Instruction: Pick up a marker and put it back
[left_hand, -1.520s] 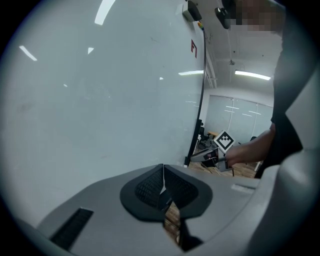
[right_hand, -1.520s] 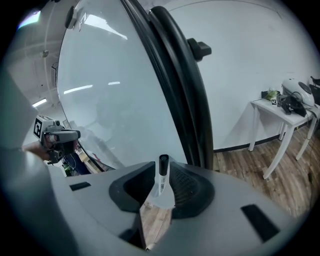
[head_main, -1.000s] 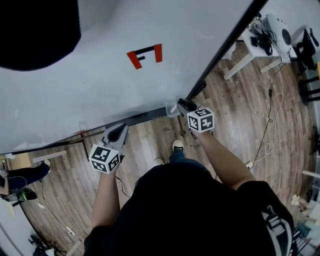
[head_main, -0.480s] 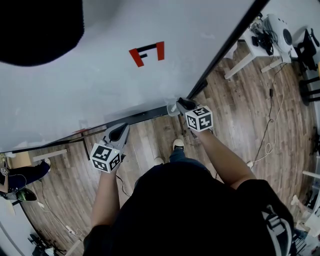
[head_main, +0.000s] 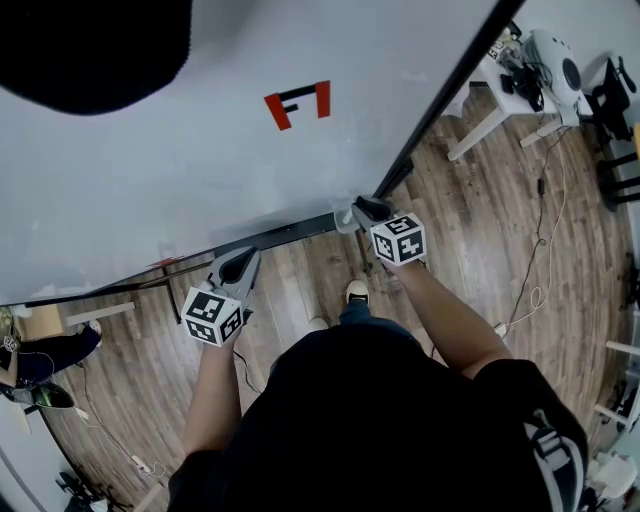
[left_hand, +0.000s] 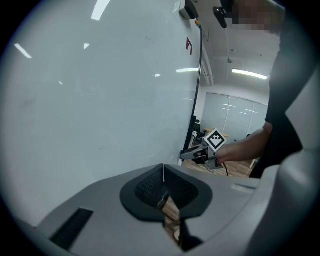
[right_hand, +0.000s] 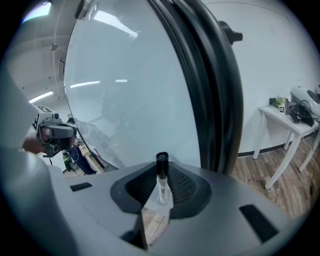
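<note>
Black-capped marker (right_hand: 161, 167) sits between closing jaws of the right claw (right_hand: 161, 181).

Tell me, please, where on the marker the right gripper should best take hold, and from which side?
Probably the white barrel of the marker, just below its black cap, with one pad from each side. It lies along the jaws, cap pointing away, so the slim round barrel seats between the ribbed pads. The right gripper is closing its jaws on it there.

Left tongs (left_hand: 163, 170) pressed together, right tongs (right_hand: 161, 172) closing around a marker (right_hand: 161, 182), both forearms outstretched.
</note>
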